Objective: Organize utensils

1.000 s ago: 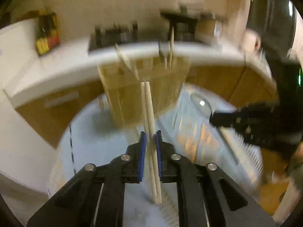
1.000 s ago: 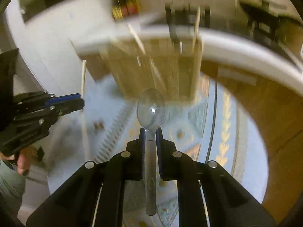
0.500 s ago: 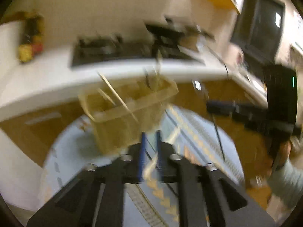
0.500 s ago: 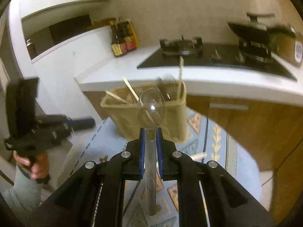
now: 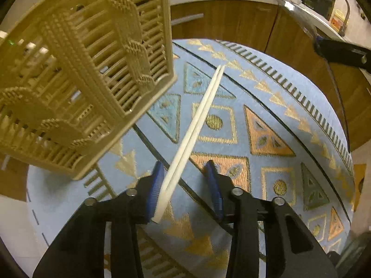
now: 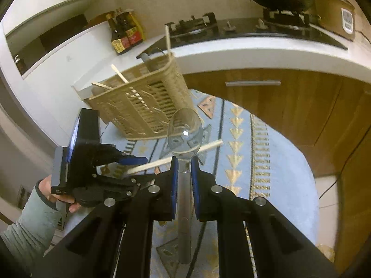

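The left gripper [image 5: 184, 180] stands parted — its jaws have just been opening — with the pale chopsticks [image 5: 194, 125] lying between them against the left pad, running to upper centre over the blue rug [image 5: 289, 115]. Only the right wrist view shows the right gripper [image 6: 184, 176] clamped on the spoon [image 6: 184, 134]. The slatted basket [image 5: 76, 69] fills the left view's upper left — chopsticks already inside show in the right view.
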The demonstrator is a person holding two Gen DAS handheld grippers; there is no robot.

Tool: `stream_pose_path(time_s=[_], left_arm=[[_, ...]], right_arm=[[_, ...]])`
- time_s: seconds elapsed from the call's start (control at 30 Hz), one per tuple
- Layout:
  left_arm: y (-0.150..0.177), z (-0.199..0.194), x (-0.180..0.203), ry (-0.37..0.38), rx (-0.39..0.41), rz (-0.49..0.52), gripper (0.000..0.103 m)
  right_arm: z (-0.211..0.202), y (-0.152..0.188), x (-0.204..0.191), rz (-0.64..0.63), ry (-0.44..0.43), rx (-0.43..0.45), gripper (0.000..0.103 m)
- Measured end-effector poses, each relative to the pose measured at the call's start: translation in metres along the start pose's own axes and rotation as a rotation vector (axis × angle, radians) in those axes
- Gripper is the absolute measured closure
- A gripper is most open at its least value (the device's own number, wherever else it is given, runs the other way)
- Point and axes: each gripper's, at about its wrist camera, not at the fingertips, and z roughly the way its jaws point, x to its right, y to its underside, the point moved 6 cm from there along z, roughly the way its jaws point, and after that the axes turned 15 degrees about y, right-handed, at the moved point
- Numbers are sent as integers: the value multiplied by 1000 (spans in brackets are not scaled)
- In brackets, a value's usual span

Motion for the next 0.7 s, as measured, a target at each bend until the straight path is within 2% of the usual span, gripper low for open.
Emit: stream_pose_path(time_s=[0.03, 0.07, 0.13, 0.2, 0.33, 0.47, 0.53, 0.63, 0.67, 0.7], left_arm=[[0, 0, 1, -12, -10, 3, 89], [0, 0, 1, -25, -18, -6, 92], [2, -1, 3, -46, -21, -56, 92], [9, -10, 5, -30, 3, -131, 92], [46, -36, 19, 15, 58, -255, 92], [90, -59, 29, 2, 71, -334, 92], [110, -70, 29, -36, 76, -375, 92], [131, -83, 22, -167, 80, -414, 92], [132, -85, 21, -167, 83, -429, 92], [135, -82, 22, -135, 79, -454, 92]], right_arm=[[3, 3, 2, 7, -4, -9, 94], [6, 4, 4, 12, -7, -16, 94], [10, 9, 6, 23, -13, -27, 93], [11, 13, 6, 33, -32, -32, 93], [5, 19, 2, 27, -42, -36, 94], [10, 32, -3, 25, -53, -77, 94], [14, 39, -5, 26, -55, -100, 93], [17, 49, -8, 27, -61, -119, 94], [18, 52, -9, 26, -62, -125, 94], [19, 56, -11, 24, -64, -136, 93]])
